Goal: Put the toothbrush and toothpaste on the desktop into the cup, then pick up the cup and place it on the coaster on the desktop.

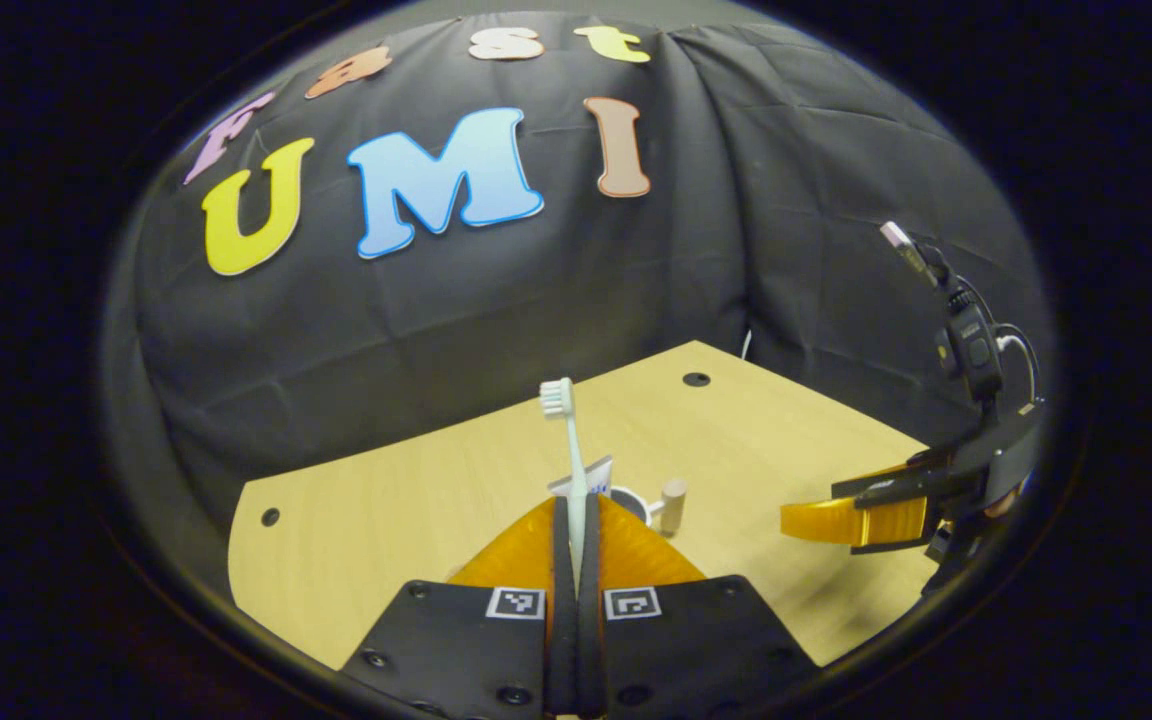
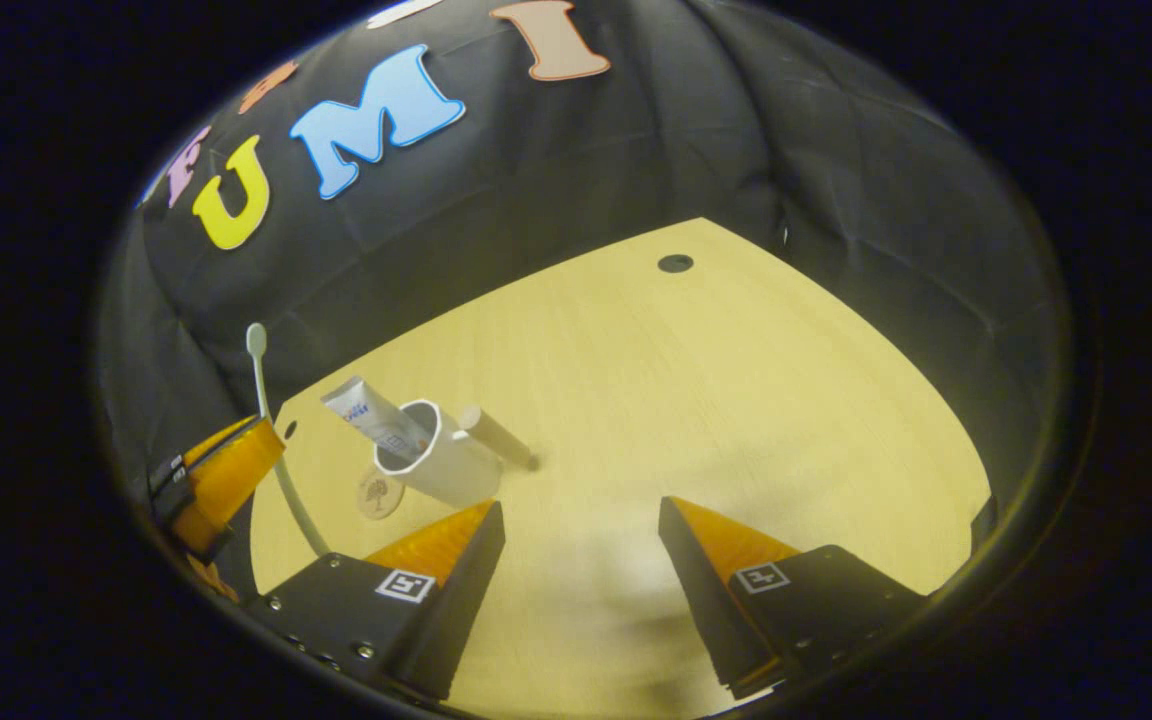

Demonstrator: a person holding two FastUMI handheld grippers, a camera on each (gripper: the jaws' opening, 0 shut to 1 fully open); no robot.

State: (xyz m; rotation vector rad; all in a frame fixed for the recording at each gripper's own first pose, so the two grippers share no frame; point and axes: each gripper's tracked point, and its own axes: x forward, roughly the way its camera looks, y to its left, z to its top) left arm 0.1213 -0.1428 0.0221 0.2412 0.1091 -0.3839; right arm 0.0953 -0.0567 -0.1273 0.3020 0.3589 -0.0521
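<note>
Left gripper [image 1: 576,540], nearest the lens, jaws closed on the handle of a slim white toothbrush [image 1: 570,450] held upright, bristle head uppermost. Beyond its tips stands a white cup [image 2: 436,458] with a wooden peg handle [image 2: 496,437], a white toothpaste tube [image 2: 371,415] leaning out of its mouth. Beside the cup's base lies a round wooden coaster [image 2: 379,495] on the pale wooden desktop [image 2: 736,400]. Right gripper [image 2: 581,525], jaws wide apart, grips nothing.
</note>
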